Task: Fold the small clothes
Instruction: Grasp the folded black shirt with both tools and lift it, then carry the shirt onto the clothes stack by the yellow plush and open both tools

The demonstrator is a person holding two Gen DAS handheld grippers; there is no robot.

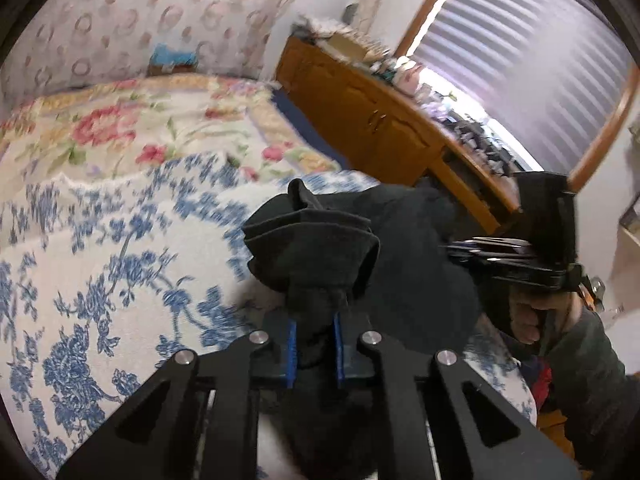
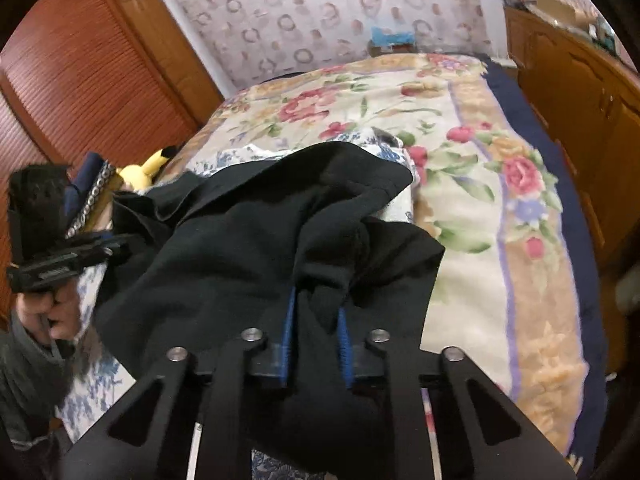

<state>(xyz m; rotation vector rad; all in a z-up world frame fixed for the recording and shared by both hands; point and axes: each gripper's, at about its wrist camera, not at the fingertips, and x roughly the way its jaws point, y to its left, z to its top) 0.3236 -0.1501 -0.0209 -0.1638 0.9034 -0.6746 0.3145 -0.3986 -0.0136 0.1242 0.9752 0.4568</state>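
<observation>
One black garment is held up over the bed, gripped at two places, one by each of the two grippers. In the right wrist view it spreads from the lower centre of the frame up and to the left, its long axis running roughly from the right gripper at the bottom centre toward the left gripper at the left edge; the cloth sags and bunches between them, with one folded edge arching across the upper middle of the frame. The jaws of the right gripper stand narrow, and a pinch of the black cloth sits between their blue pads. In the left wrist view the left gripper is at the bottom centre, its jaws likewise narrow and closed on a gathered tuft of the garment, which fans out above the blue pads in several pleats and then trails off to the right toward the right gripper. A hand in a dark sleeve holds that gripper at the right of the frame; in the other view a hand holds the left gripper at the lower left. Under the garment lie two covers: one blue and white floral cover in the lower left and one cream blanket with pink flowers in the upper left. A single yellow plush toy lies at the left of the right wrist view, and one wooden cabinet stands beside the bed.
</observation>
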